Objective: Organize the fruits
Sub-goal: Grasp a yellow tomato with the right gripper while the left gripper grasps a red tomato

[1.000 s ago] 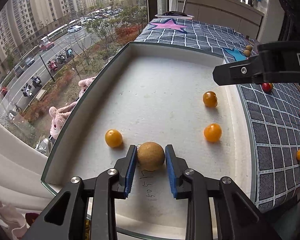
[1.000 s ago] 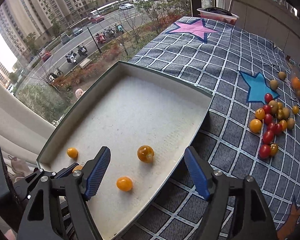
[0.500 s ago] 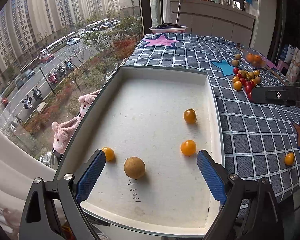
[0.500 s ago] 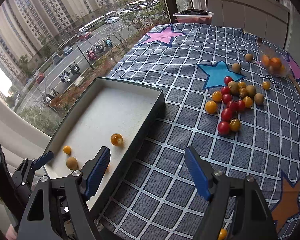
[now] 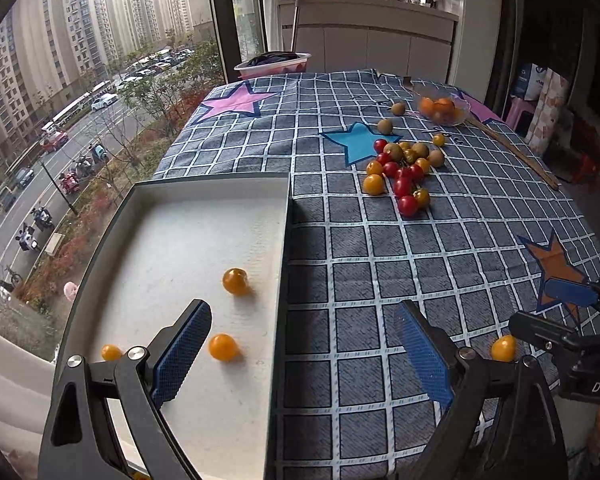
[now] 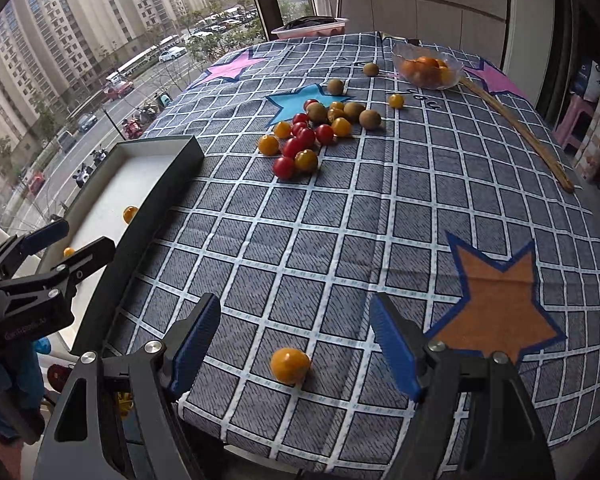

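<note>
- Your right gripper (image 6: 296,352) has its jaws spread wide and holds nothing. A stray yellow tomato (image 6: 289,365) sits on the checked cloth (image 6: 340,216) between the blue pads, just short of them.
- Risk: that tomato lies close to the near edge of the table, toward 6 o'clock in the right view. Nudge it with one pad before the other lands and it likely rolls off the cloth. It's round and glossy, so it rolls on any light touch.
- Risk: squeeze too hard and the skin probably splits. Close only until both pads touch.
- Your left gripper (image 5: 304,356) is also spread and empty. It hangs over the right wall of the white tray (image 5: 284,240), one pad above the tray floor, the other above the cloth.
- Risk: both tools work near that wall. The right one shows at 3 o'clock in the left view, just beside the stray tomato. Swing toward the tray without looking and the two can clash.
- Three small orange tomatoes (image 5: 235,281) lie loose on the tray floor, well apart from each other. The floor is flat, so a knock to the tray sends them wandering.
- The main pile (image 6: 308,136) is at 12 o'clock, well apart from both tools: red and yellow tomatoes touching each other, with brown oval fruits, kiwi-like I think, though too small to be sure.
- A glass bowl (image 6: 427,68) with orange fruit sits beyond the pile.
- Most fruit is on the cloth, so the sort looks early.
</note>
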`<state>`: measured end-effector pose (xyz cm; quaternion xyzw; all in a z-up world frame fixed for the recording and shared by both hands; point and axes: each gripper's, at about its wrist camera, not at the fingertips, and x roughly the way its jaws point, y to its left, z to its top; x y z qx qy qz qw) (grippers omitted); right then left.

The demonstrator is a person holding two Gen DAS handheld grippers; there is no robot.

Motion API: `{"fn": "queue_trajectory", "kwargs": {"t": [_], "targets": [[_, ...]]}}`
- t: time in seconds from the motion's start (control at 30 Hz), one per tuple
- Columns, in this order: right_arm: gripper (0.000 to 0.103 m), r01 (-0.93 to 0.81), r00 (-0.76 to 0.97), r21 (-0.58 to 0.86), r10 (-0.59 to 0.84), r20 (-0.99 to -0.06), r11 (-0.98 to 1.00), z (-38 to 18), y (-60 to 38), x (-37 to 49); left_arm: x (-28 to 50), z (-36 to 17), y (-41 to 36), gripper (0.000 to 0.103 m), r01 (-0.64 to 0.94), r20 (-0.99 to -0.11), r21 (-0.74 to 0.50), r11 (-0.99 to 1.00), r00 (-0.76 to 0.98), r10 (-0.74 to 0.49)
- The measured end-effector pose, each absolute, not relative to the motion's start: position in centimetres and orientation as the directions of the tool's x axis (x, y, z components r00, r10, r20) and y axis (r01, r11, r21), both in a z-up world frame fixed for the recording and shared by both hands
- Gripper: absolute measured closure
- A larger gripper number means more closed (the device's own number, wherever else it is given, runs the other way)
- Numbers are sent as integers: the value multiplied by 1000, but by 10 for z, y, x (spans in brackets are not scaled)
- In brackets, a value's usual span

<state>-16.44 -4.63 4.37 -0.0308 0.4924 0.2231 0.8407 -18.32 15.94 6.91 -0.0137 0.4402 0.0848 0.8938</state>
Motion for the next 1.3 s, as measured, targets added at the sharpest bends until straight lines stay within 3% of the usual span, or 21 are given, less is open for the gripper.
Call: {"fn": "queue_trajectory", "kwargs": {"t": [0.57, 0.67, 0.87, 0.93, 1.03, 1.1, 1.13, 1.17, 1.2, 1.3], "targets": [[23, -441, 422, 105, 309, -852, 891, 10, -45, -191, -81, 37, 106, 11, -91, -833, 78, 993, 541, 116], [24, -443, 435, 81, 293, -851, 893, 7, -42, -190, -64, 28, 100, 26, -74, -850, 81, 994, 515, 107], [27, -452, 466, 11, 247, -849, 892, 1, -34, -194, -44, 8, 97, 27, -67, -873, 57, 996, 481, 82], [30, -450, 483, -13, 231, -845, 893, 1, -32, -195, -40, 8, 96, 33, -65, -874, 43, 997, 482, 69], [44, -449, 500, -26, 227, -836, 893, 3, -29, -196, -37, 9, 93, 49, -55, -874, 17, 998, 485, 42], [62, -448, 509, -38, 220, -832, 893, 5, -28, -196, -37, 10, 91, 67, -46, -872, -1, 999, 488, 22], [65, -451, 507, -35, 224, -832, 892, 5, -28, -195, -37, 11, 90, 70, -44, -871, 3, 999, 490, 25], [70, -452, 505, -29, 229, -832, 891, 6, -28, -194, -37, 11, 89, 79, -41, -871, 2, 999, 492, 22], [75, -453, 501, -20, 236, -833, 891, 6, -29, -193, -38, 11, 89, 81, -43, -870, 3, 999, 492, 24], [76, -446, 463, 78, 304, -833, 892, 8, -39, -187, -45, 12, 93, 81, -57, -870, -8, 998, 493, 21]]}}
